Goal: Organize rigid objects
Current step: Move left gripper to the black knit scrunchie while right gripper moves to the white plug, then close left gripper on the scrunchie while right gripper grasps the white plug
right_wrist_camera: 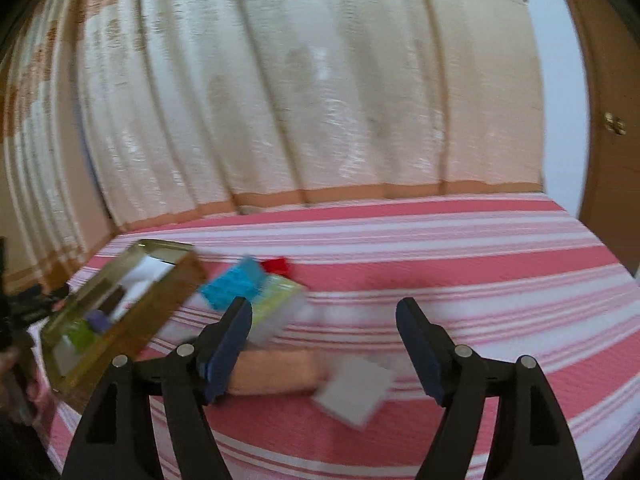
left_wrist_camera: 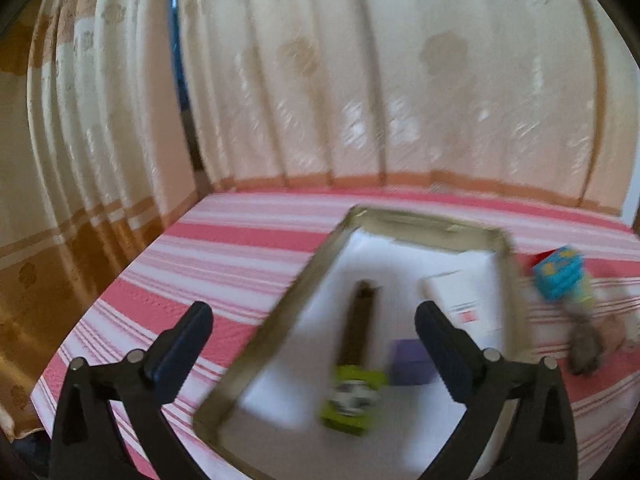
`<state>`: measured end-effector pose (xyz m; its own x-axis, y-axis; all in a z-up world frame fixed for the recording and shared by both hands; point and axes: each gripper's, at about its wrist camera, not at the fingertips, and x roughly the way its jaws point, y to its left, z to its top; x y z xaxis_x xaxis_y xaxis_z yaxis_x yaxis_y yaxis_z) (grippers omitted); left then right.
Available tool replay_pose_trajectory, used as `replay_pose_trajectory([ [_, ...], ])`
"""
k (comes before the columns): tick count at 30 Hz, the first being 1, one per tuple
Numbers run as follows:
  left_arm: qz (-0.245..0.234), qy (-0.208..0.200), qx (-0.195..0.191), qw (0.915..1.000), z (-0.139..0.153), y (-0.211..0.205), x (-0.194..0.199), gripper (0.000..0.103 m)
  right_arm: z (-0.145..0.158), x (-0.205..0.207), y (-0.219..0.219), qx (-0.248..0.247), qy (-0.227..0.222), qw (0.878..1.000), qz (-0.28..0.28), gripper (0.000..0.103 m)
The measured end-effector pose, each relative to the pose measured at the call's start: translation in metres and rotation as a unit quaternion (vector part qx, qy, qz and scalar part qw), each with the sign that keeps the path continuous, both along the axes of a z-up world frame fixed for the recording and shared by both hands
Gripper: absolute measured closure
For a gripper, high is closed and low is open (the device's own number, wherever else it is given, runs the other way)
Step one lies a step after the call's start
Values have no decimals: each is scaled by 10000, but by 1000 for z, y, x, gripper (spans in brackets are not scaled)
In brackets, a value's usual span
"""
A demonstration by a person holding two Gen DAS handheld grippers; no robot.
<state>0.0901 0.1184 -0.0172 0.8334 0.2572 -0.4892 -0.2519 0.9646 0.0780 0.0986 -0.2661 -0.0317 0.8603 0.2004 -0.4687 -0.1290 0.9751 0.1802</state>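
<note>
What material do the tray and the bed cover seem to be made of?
Tray: probably metal with a glossy golden finish; its rim shines and, in the right wrist view, the inner wall reflects like a mirror. Bed cover: woven cloth, matt, pink and white stripes with a fine texture. Blur leaves both uncertain.

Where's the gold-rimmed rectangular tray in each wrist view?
Left wrist: gold-rimmed rectangular tray fills the lower centre, between the open left gripper fingers.
Right wrist: tray sits at the left edge, left of the open right gripper.
Shared landmark: the blue box just right of the tray.
</note>
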Motion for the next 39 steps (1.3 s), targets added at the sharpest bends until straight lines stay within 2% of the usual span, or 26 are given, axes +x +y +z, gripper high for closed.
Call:
replay_pose_trajectory([
  [6,-778,-201,-23,9968,4,-73,-11,0,-17,-1,-11,-47,367,9993,-21,27],
  [13,-1389,285,107,9898,-25,-142,7,0,-28,3,0,-235,733,9968,227,27],
  [17,-1588,483,146,9860,-37,-164,14,0,-35,13,-1,-200,1013,9942,292,27],
  [28,-1911,818,223,9779,-52,-189,30,0,-51,30,-6,-32,1609,9854,549,27],
  [36,-2218,1095,172,9688,-59,-202,43,0,-52,36,2,-366,1658,9832,667,27],
  [39,-2252,1271,38,9660,-65,-202,51,1,-52,38,1,-363,1656,9830,700,32],
])
